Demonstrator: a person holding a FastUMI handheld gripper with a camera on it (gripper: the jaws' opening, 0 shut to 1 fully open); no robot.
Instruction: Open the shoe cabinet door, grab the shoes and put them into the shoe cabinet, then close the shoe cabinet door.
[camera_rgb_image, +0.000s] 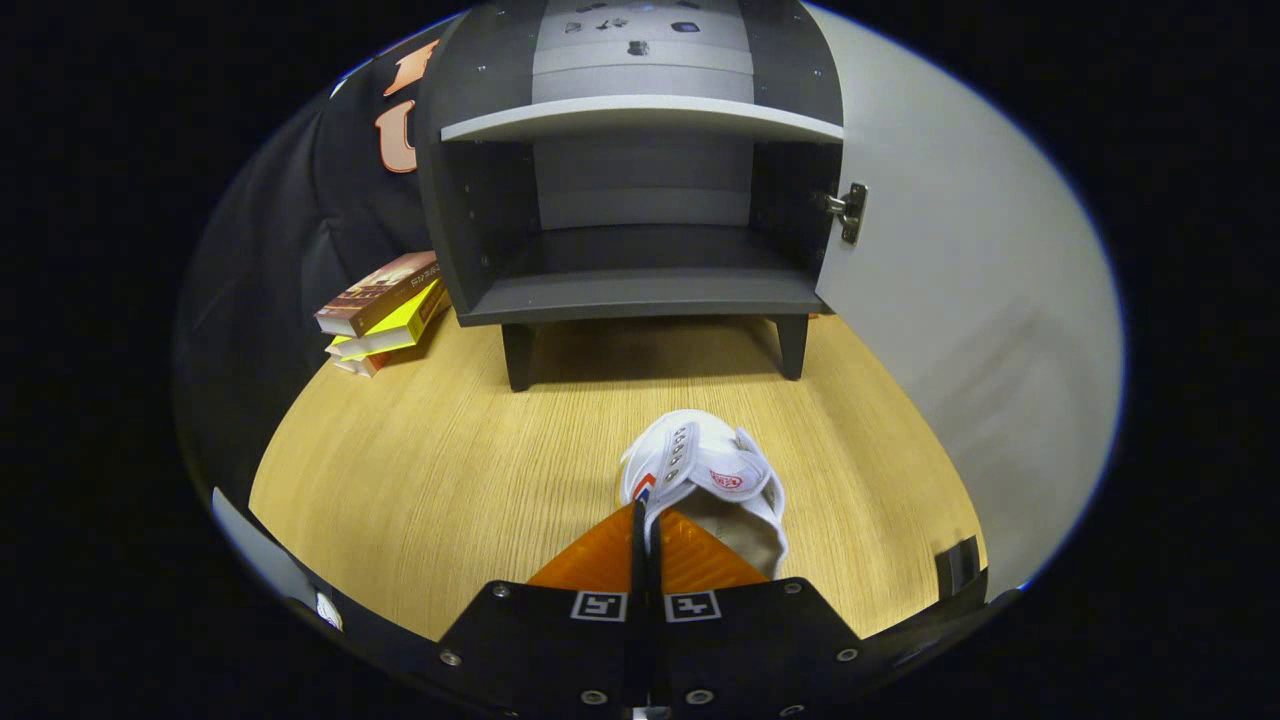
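Shoe: a white shoe (705, 478) with a row of metal eyelets and a small red mark on its side hangs just ahead of the fingers, above the near middle of the desk, its opening turned toward the camera.
Fingers: the gripper (645, 520) has its two fingers pressed nearly together, with only a thin dark slit between them; they pinch the left edge of the shoe's upper at the opening.
Shoe cabinet: a dark grey shoe cabinet (640, 200) stands at the far side of the desk on short dark legs, directly beyond the shoe and well apart from it. One pale shelf (640, 115) crosses its upper part; the lower compartment faces the camera.
Door: the cabinet door (950, 280) is swung open to the right, its light inner face showing, hung on a metal hinge (848, 212) at the cabinet's right edge.
Desk: a light wood-grain desk (420, 460) carries the cabinet.
Books: a short stack of books (385, 310) lies on the desk just left of the cabinet, a brown one on top, a yellow one beneath.
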